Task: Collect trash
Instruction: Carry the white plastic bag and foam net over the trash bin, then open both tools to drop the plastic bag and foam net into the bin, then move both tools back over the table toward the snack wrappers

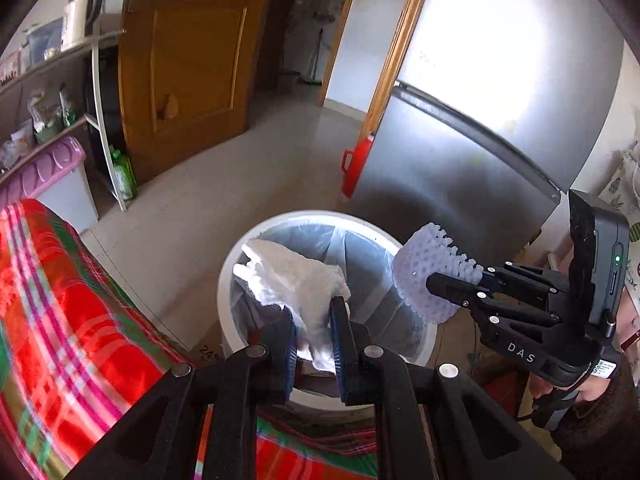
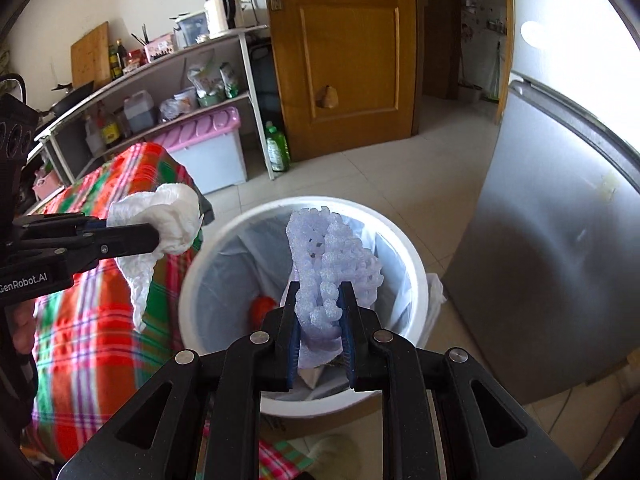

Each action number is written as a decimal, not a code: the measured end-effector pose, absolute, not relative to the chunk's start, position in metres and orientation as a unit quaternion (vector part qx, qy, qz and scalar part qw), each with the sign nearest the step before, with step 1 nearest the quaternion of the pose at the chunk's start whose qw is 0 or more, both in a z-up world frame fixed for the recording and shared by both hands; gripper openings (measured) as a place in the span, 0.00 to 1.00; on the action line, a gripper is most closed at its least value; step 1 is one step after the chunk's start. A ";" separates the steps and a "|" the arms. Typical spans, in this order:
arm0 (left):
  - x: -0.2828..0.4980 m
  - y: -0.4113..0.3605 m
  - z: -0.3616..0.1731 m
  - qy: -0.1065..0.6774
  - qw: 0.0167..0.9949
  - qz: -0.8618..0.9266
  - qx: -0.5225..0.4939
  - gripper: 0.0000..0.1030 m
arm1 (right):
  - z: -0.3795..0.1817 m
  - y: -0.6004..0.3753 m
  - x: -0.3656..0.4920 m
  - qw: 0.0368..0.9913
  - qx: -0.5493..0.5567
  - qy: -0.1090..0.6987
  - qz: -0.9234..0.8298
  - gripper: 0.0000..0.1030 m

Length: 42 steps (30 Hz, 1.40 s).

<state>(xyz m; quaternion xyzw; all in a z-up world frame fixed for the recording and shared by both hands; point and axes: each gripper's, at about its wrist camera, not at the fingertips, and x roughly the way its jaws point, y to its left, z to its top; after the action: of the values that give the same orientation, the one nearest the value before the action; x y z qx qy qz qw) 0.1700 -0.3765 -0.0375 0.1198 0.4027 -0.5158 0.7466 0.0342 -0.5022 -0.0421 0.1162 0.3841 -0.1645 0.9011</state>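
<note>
Writing: "DAS" on right gripper; "GenRobot.AI" on left gripper
Left jaws: pinching crumpled tissue
Right jaws: pinching foam fruit net
White bin: clear liner, orange scrap inside

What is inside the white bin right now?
The white bin holds a clear liner and something orange-red low down. The foam net in the right gripper hides the rest.

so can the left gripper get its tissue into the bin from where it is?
Probably yes. The left gripper, jaws shut on the crumpled tissue, is by the white bin. The bin's mouth is open, and the right gripper with its foam net leaves that side free.
</note>
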 end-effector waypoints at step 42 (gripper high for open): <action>0.158 -0.288 -0.002 0.376 0.801 -0.459 0.079 0.50 | -0.001 -0.444 0.023 0.923 0.105 0.336 -0.154 0.48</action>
<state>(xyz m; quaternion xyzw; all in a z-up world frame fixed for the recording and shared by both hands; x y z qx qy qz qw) 0.1576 -0.2881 -0.0016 0.0787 0.3760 -0.4593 0.8009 0.0230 -0.4438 -0.0009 0.1051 0.3358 -0.1536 0.9234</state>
